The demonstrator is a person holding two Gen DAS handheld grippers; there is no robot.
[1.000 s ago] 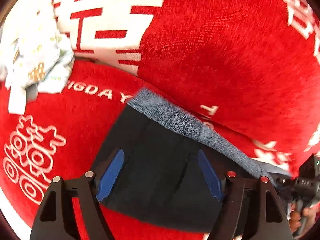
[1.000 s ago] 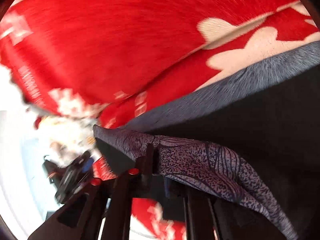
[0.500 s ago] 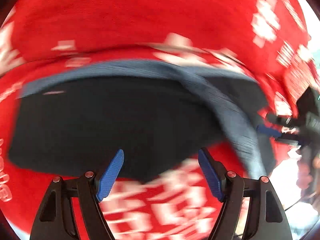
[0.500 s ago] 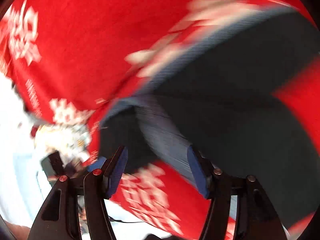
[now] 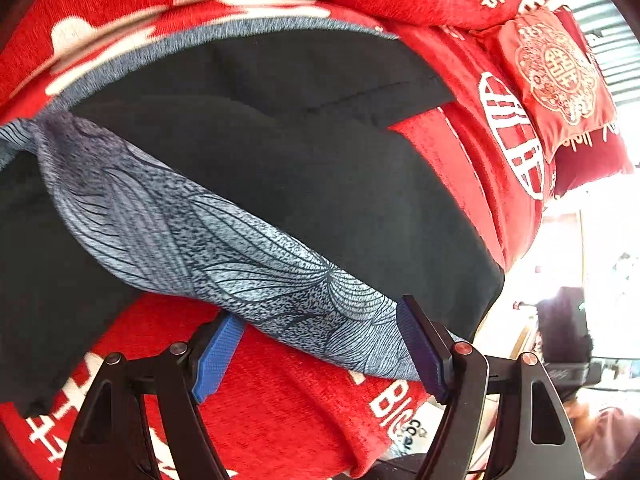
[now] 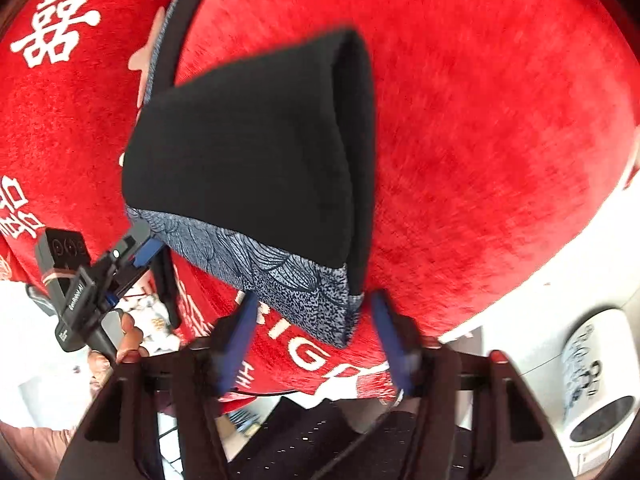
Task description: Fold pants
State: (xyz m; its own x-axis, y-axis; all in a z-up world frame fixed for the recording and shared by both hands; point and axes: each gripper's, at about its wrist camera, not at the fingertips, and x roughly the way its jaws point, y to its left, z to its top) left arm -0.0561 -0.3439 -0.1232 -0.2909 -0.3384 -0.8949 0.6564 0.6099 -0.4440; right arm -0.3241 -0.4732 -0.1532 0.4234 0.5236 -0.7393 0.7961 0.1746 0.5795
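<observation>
Left gripper (image 5: 320,344) now spread wide around the patterned grey waistband (image 5: 224,248) of the black pants (image 5: 320,184), band lying between the blue pads (image 5: 218,356) with no squeeze visible, where half a second ago only a blurred dark panel showed ahead. Pants folded over on the red bedspread (image 5: 280,400), near a red cushion (image 5: 556,64) at far right. Right gripper (image 6: 312,340) likewise spread wide, just short of the waistband's corner, gripping nothing, bedspread all around; no containers seen.
</observation>
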